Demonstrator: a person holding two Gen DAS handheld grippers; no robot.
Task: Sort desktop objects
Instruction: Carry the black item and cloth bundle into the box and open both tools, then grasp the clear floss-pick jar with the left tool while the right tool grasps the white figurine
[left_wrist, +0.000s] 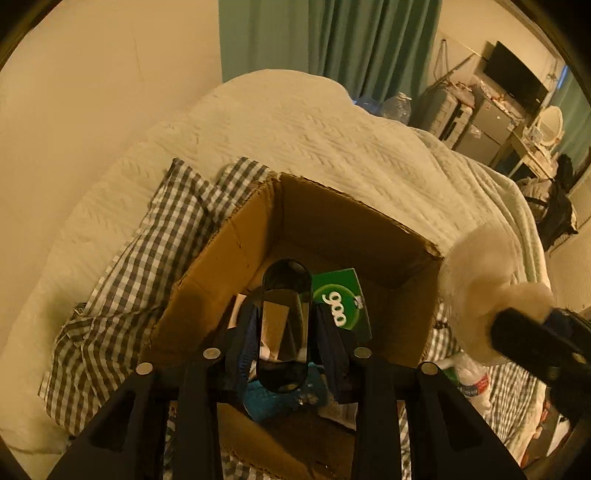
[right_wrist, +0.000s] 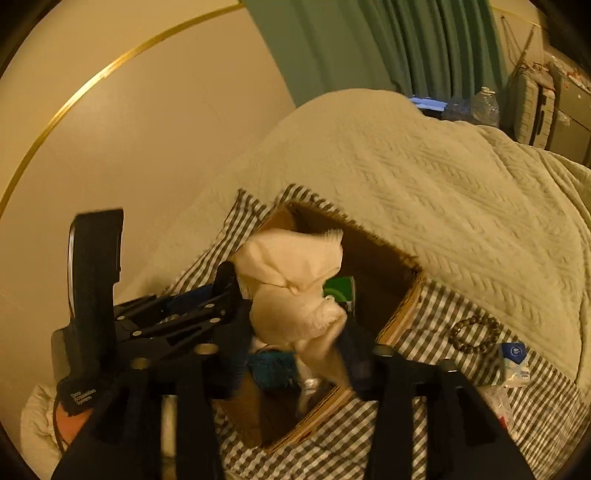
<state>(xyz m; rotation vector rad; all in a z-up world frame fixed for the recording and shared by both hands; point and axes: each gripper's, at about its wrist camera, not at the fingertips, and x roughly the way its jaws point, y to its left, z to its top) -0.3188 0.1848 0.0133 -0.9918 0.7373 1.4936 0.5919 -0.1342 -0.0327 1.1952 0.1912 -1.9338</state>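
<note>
Your left tool (left_wrist: 283, 334) hangs over the open cardboard box (left_wrist: 229, 254) with a black oval mirror (left_wrist: 282, 325) between its fingers; whether the pads grip it you cannot tell. Just beyond its tips, inside the box, lies a green packet (left_wrist: 341, 302), and a blue cloth (left_wrist: 280, 398) sits under them. Your right tool (right_wrist: 291, 354) stands parted, a cream cloth (right_wrist: 295, 280) loose in front of it above the box. A bead bracelet (right_wrist: 474, 334) lies on the checked cloth (right_wrist: 436, 317) to its right.
</note>
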